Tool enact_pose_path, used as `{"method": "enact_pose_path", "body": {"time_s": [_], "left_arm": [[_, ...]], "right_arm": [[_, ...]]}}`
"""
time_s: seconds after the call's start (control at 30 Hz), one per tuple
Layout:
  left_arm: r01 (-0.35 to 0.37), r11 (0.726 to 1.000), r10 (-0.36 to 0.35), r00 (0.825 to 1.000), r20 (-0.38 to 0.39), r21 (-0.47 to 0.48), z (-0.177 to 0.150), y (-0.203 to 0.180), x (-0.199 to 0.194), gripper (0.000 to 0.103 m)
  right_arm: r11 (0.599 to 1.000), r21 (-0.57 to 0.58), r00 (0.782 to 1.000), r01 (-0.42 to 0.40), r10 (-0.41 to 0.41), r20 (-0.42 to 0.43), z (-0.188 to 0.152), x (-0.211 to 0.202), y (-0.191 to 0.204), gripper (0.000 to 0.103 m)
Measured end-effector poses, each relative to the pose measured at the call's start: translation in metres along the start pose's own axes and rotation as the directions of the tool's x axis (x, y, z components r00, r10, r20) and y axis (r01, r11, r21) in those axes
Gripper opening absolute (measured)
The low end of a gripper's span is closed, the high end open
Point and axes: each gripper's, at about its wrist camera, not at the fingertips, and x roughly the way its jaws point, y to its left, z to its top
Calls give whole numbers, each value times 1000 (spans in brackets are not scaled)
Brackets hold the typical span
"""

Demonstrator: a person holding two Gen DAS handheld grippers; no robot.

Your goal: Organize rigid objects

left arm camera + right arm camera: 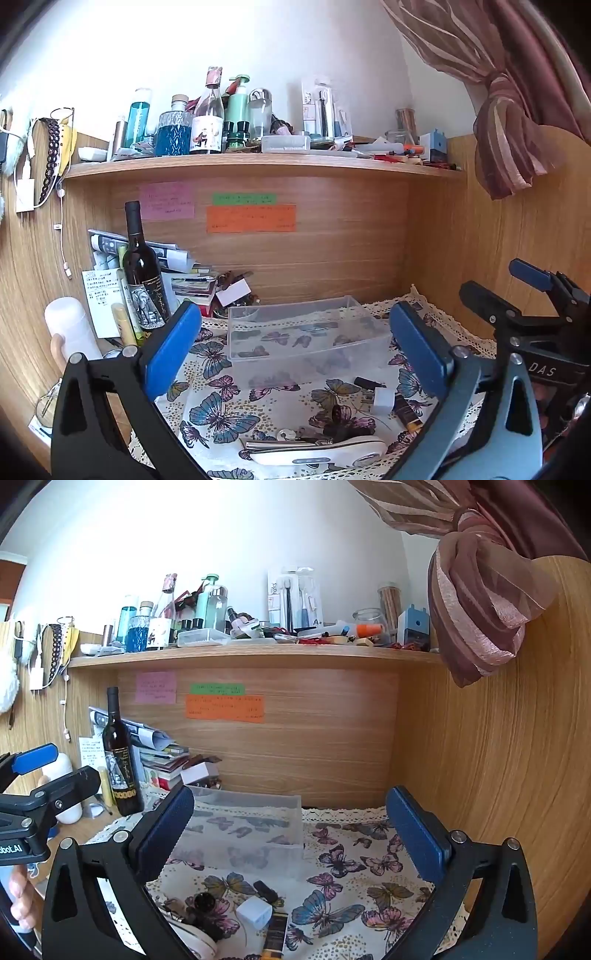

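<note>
A clear plastic box (306, 332) stands empty on the butterfly cloth (218, 413), also in the right wrist view (247, 830). Small items lie in front of it: a white cube (383, 401) (254, 912), a small black stick (369, 382) (266, 890), a dark tube with gold band (406, 412) (275, 934), a white flat device (321, 452), keys (286, 435) and a dark round piece (204, 901). My left gripper (295, 347) is open above them, empty. My right gripper (291, 834) is open and empty, to the right; it shows in the left wrist view (517, 295).
A wine bottle (142, 273) (120, 757), a paper and book stack (184, 273) and a white container (70, 328) stand at the left. A crowded shelf (258, 162) runs above. Wooden panels close the back and right. A tied curtain (480, 602) hangs at the right.
</note>
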Motion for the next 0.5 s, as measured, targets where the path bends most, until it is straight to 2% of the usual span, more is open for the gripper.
{"method": "enact_pose_path", "body": {"time_s": [0.5], "left_arm": [[12,1000,-12,1000,2,-1,-1,0,-2,103]], "right_arm": [[1000,-3,1000,1,-1,5,3,-3,1,103]]}}
